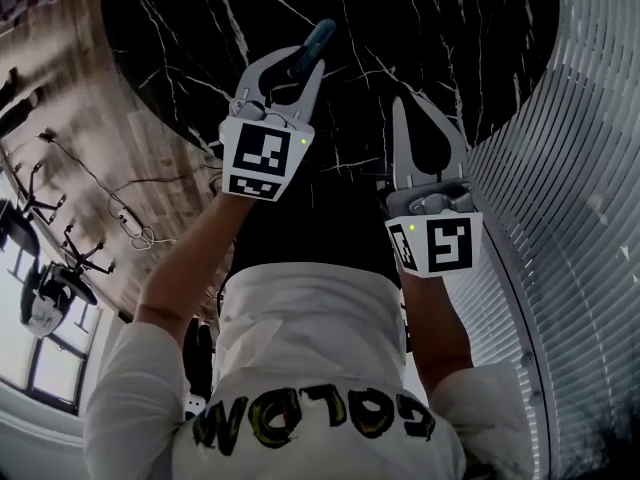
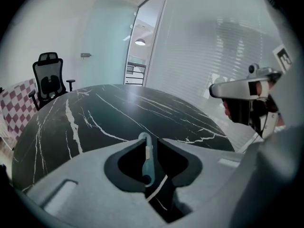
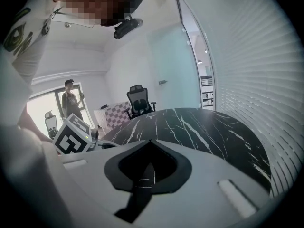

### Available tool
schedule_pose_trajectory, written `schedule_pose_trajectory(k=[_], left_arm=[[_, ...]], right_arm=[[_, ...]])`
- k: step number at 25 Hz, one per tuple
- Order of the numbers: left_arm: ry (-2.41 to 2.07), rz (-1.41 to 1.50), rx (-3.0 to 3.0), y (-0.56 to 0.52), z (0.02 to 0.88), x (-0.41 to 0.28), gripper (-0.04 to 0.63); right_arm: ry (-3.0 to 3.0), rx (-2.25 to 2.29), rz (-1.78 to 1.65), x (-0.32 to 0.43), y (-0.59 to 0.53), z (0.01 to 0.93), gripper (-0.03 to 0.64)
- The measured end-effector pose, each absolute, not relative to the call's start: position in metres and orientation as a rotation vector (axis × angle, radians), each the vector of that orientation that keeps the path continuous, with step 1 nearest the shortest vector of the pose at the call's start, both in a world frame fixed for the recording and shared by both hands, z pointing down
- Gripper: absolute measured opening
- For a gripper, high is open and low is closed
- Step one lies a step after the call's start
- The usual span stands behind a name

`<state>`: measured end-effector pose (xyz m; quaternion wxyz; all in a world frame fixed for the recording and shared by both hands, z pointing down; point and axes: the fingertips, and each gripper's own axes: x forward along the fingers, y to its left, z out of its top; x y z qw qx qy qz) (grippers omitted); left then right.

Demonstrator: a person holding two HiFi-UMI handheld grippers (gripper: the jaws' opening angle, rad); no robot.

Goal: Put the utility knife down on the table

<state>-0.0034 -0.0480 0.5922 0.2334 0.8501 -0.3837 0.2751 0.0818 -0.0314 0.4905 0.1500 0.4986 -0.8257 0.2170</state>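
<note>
A blue-grey utility knife [image 1: 314, 42] sticks out past the tips of my left gripper [image 1: 300, 65], which is shut on it above the black marble table [image 1: 440, 28]. In the left gripper view the knife [image 2: 147, 156] stands on edge, pinched between the closed jaws of my left gripper [image 2: 151, 141], and the table [image 2: 95, 113] spreads out beyond. My right gripper [image 1: 405, 105] hovers to the right of the left one, shut with nothing in it. The right gripper view shows my right gripper [image 3: 150, 142] with its tips meeting over the table [image 3: 204, 127].
A wall of white blinds [image 1: 590, 168] curves along the table's right side. A black office chair [image 2: 49, 80] stands at the far end, also seen as the chair [image 3: 138, 101]. A person [image 3: 71, 99] stands by a window. Cables [image 1: 130, 218] lie on the wooden floor.
</note>
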Motion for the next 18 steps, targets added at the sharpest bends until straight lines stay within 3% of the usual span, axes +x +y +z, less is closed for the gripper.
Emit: schedule_pose_trajectory(k=[18], left_arm=[[-1.186,0.433,2.459,-0.046,0.399,0.0,0.083]], right_arm=[[-2.545,1.351,0.398,0.063,-0.042,0.371,0.002]])
